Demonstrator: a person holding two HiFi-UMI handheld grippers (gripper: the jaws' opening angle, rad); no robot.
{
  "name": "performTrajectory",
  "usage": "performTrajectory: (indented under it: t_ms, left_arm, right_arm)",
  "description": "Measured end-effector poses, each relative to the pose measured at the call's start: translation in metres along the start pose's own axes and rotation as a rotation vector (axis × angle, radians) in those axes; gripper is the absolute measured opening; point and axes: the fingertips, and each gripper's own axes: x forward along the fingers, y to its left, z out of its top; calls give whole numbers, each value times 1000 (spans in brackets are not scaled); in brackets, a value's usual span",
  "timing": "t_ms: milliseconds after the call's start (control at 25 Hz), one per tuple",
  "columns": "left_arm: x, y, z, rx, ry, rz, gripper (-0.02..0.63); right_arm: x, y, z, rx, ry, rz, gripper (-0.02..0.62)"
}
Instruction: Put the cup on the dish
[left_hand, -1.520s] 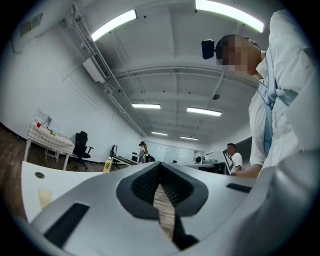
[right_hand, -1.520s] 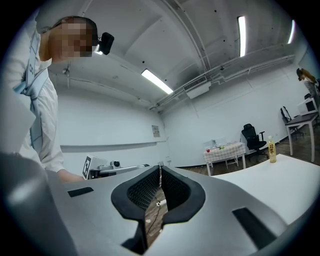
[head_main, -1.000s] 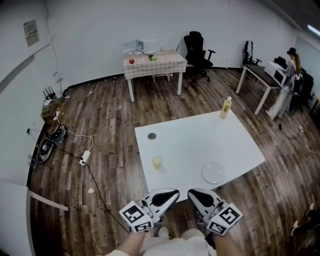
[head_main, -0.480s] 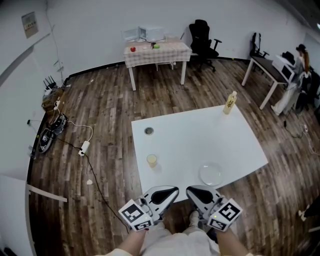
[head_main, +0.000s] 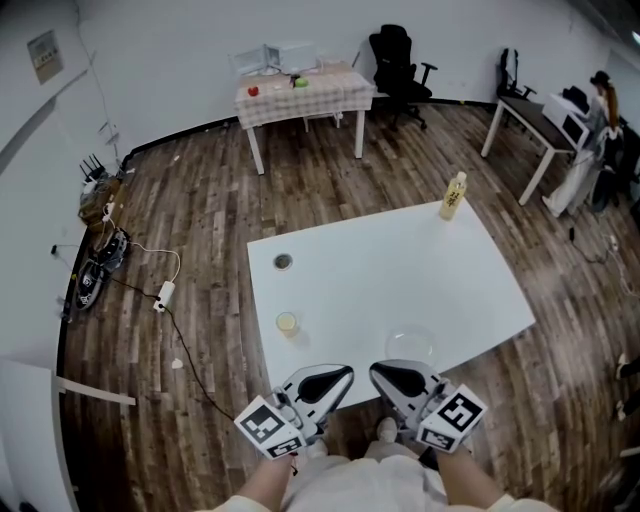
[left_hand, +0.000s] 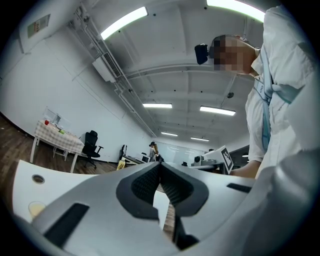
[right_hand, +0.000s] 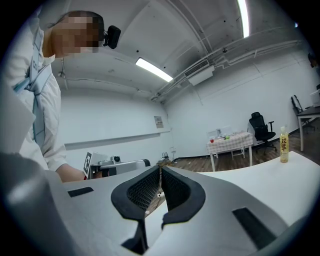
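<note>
- Both grippers hang over the near edge of the bench (head_main: 440, 280), side by side. The left gripper (head_main: 343, 373) and right gripper (head_main: 380, 371) have their jaws pressed together with nothing between them.
- The dish (head_main: 410, 345), clear and faint, lies on the bench just ahead of the right gripper, near the front edge.
- The cup (head_main: 287, 323) stands upright on the bench, ahead and to the left of the left gripper and apart from the dish, on its left.
- The left gripper is nearer the cup, so the pick looks like its job. Its jaws would have to open first.
- The cup is round, so the jaws can close on it from any side.
- A small dark disc (head_main: 283, 262) lies beyond the cup, and a bottle (head_main: 454, 195) stands at the far right corner. Both are well clear of the cup's way to the dish.
</note>
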Motion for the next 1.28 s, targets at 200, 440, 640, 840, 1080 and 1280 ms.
performTrajectory:
  t_ms: [200,440,640,840,1080,1280]
  left_arm:
    - [5,12,-2,-3,6,8,2]
    - [11,19,-1,10,18,9,16]
    - [10,26,-1,39,33,30,64]
    - [2,39,-8,77,47,79,110]
    - [-15,59,-17,115,67,159,197]
    - [-31,87,-27,123,92,247,259]
  right_arm:
    - [5,-10,0,13,-2,3,32]
    - [7,-16,0,8,6,-2,32]
    - [9,-18,0,16,7,-3,33]
    - [9,-18,-7,22,11,-4,33]
    - [11,-14,-16,26,29,0,32]
    - [9,-13,-21,36,40,-4,33]
